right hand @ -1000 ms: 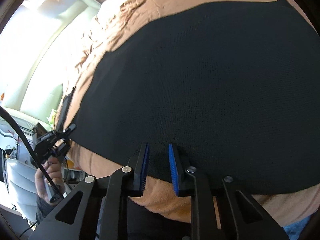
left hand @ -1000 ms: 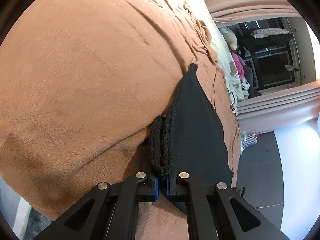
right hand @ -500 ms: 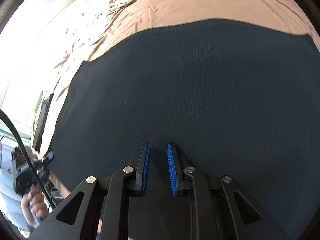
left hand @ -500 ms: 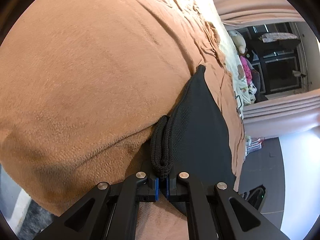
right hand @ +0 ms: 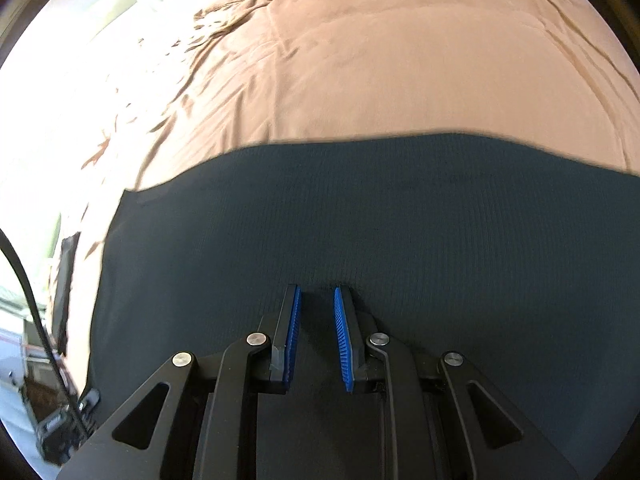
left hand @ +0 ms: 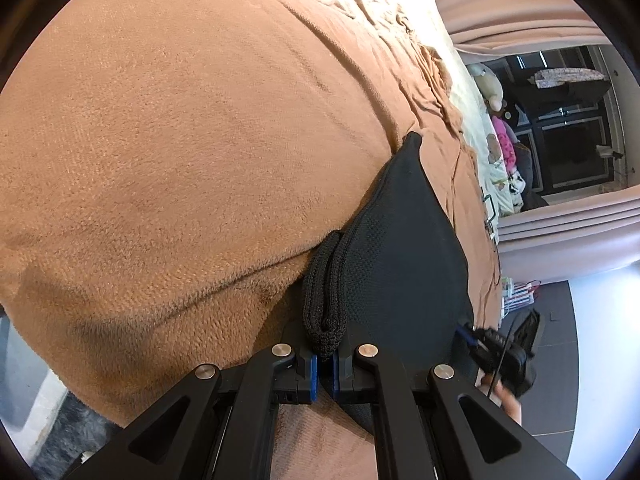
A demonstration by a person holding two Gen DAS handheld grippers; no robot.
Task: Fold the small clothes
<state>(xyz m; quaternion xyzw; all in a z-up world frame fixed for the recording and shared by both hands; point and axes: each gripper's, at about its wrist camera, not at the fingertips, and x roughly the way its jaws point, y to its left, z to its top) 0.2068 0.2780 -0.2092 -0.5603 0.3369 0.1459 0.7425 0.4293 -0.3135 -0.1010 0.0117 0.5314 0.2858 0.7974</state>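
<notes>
A black knit garment [right hand: 360, 220] lies spread flat on a brown blanket [right hand: 400, 60] that covers a bed. My right gripper [right hand: 317, 300] hovers over the cloth's middle, its blue pads [right hand: 294, 332] a little apart with nothing between them. In the left wrist view the same garment [left hand: 400, 248] shows almost edge-on. My left gripper [left hand: 325, 354] is shut on its thick doubled hem [left hand: 322, 300] at the near corner. At the lower right of that view a hand holds the other gripper [left hand: 500, 356] beside the cloth.
The brown blanket [left hand: 180, 140] bulges left of the garment and drops off at the bed's near edge. Beyond it are cream bedding [left hand: 472, 92], stuffed toys [left hand: 500, 128], curtains [left hand: 560, 236] and dark floor [left hand: 552, 380]. A dark flat object [right hand: 66, 280] lies at the bed's left side.
My right gripper has travelled across the black garment toward its far edge, with more blanket showing beyond. It has come into the left wrist view. The left gripper keeps its grip in place.
</notes>
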